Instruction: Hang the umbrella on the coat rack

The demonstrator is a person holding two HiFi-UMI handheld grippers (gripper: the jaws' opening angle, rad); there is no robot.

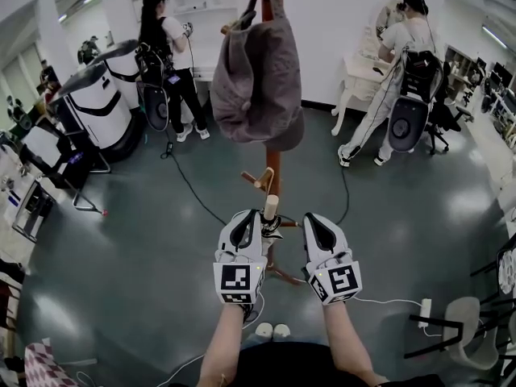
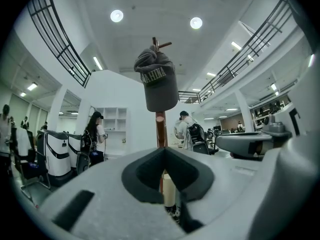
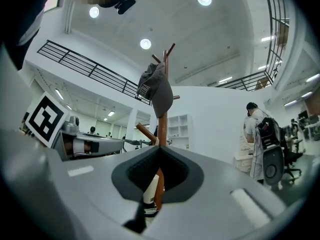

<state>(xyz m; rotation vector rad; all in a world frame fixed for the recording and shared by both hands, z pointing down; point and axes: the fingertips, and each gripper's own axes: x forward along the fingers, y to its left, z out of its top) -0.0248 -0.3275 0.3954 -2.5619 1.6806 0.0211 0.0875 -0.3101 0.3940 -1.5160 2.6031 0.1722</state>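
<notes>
The umbrella [image 1: 271, 210] stands upright in the air close against the coat rack pole [image 1: 274, 164], with its cream handle on top and its black folded part below. In the left gripper view the umbrella's handle [image 2: 169, 191] shows just beyond the jaws, and in the right gripper view the handle [image 3: 150, 188] shows beside the brown pole [image 3: 161, 129]. My left gripper [image 1: 258, 218] is shut, its tips next to the black part. My right gripper [image 1: 308, 218] looks shut, a little to the right. What bears the umbrella is hidden. A short peg [image 1: 260, 179] juts out just above the handle.
A grey cap [image 1: 256, 79] hangs high on the rack. The rack's feet [image 1: 284, 274] spread on the floor below my grippers. Two people with office chairs [image 1: 407, 119] work at the back, white machines [image 1: 101, 103] stand at the left, and cables [image 1: 193, 185] cross the floor.
</notes>
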